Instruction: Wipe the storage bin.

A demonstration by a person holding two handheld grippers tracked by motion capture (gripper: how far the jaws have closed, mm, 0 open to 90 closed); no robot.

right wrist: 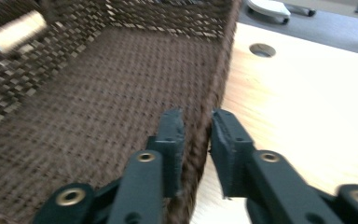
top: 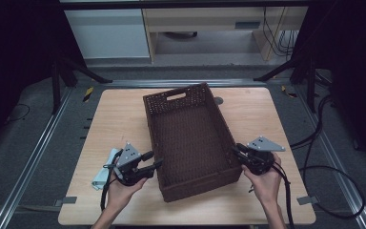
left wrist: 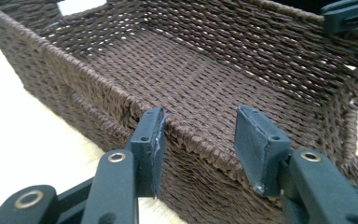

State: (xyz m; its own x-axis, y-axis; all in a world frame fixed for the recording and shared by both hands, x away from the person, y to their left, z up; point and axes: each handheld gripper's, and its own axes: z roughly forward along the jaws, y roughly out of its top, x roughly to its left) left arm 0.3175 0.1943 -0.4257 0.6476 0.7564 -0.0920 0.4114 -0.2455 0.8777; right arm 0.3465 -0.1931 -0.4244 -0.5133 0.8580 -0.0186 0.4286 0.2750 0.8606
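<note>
A dark brown woven basket (top: 219,114) with nothing in it stands lengthwise on the middle of the wooden table (top: 114,124). My left gripper (top: 156,160) is at the basket's left wall near the front corner. In the left gripper view its jaws (left wrist: 200,116) stand wide apart astride the rim (left wrist: 200,147), one outside the wall and one inside. My right gripper (top: 235,149) is at the right wall. In the right gripper view its pads (right wrist: 198,116) pinch the basket's rim (right wrist: 223,60) from both sides. One of its jaws (left wrist: 349,14) rests on the far rim in the left gripper view.
A pale folded cloth or packet (top: 102,174) lies on the table beside the left hand. A round hole (top: 218,100) sits in the tabletop behind the basket's right corner. Cables (top: 324,167) trail on the floor to the right.
</note>
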